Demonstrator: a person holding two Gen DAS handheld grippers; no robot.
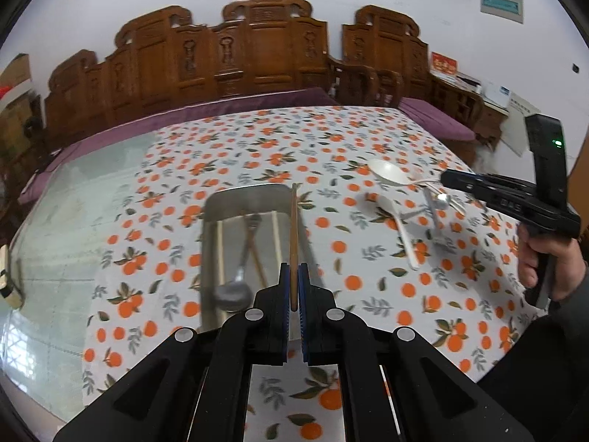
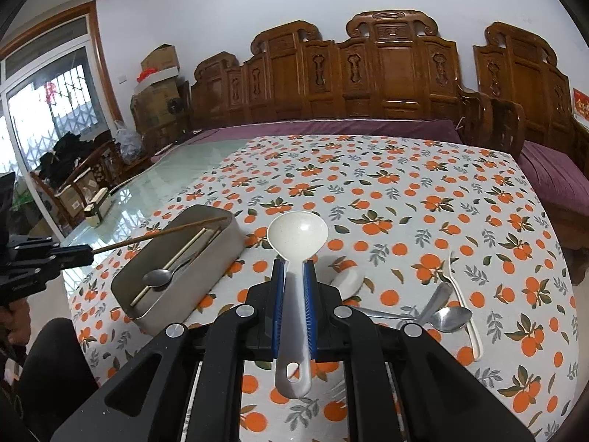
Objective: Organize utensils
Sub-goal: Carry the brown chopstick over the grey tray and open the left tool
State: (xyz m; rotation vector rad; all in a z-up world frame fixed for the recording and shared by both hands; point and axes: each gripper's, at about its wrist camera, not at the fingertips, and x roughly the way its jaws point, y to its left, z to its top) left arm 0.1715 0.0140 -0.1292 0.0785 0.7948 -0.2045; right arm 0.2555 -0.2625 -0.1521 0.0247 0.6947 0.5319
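My left gripper [image 1: 293, 269] is shut on a brown wooden chopstick [image 1: 294, 232] and holds it above the right rim of the metal tray [image 1: 210, 213]. The tray [image 2: 206, 272] holds a metal spoon [image 1: 235, 287], light chopsticks [image 1: 220, 254] and a dark utensil. My right gripper [image 2: 293, 265] is shut on the handle of a large white ladle-like spoon [image 2: 297, 234], held above the cloth. In the left wrist view the right gripper [image 1: 447, 178] holds that spoon [image 1: 388, 171] at the right. On the cloth lie a white plastic spoon [image 1: 399, 221], a metal spoon [image 2: 447, 318] and a white fork [image 2: 462, 294].
The table has an orange-print cloth [image 2: 405, 202] and bare glass [image 1: 73, 221] to the left. A carved wooden bench with purple cushion [image 2: 349, 127] stands behind it. A small box [image 2: 97, 202] sits on the glass edge. Boxes and chairs stand at far left.
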